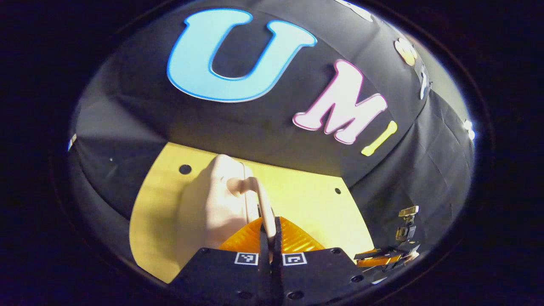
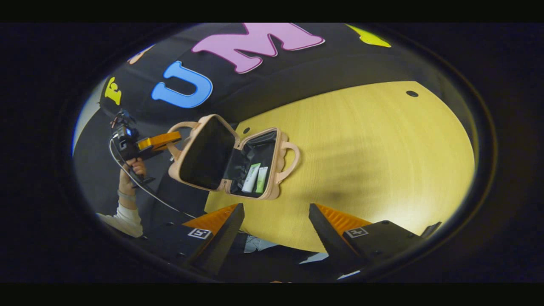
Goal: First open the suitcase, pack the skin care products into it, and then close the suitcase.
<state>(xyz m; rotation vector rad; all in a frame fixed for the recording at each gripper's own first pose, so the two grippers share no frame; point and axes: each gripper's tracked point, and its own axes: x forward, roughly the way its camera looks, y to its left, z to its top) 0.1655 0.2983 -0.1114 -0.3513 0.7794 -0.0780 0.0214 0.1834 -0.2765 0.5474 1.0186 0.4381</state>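
Beige suitcase (image 2: 229,159) lies open near the bench (image 2: 361,148) edge, lid half raised. Two tubes of skin care products (image 2: 255,178) rest in the base half. Left tongs (image 1: 270,231) are clamped on the lid handle (image 1: 260,199); right tongs (image 2: 276,221) hang spread and empty, apart from the case. Judged step: closing. Next move calls for swinging the lid down onto the base, keeping handles aligned.

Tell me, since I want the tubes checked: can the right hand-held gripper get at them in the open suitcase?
Probably yes. The right hand-held gripper is open, the suitcase lid is up, and bare table lies before the tubes.
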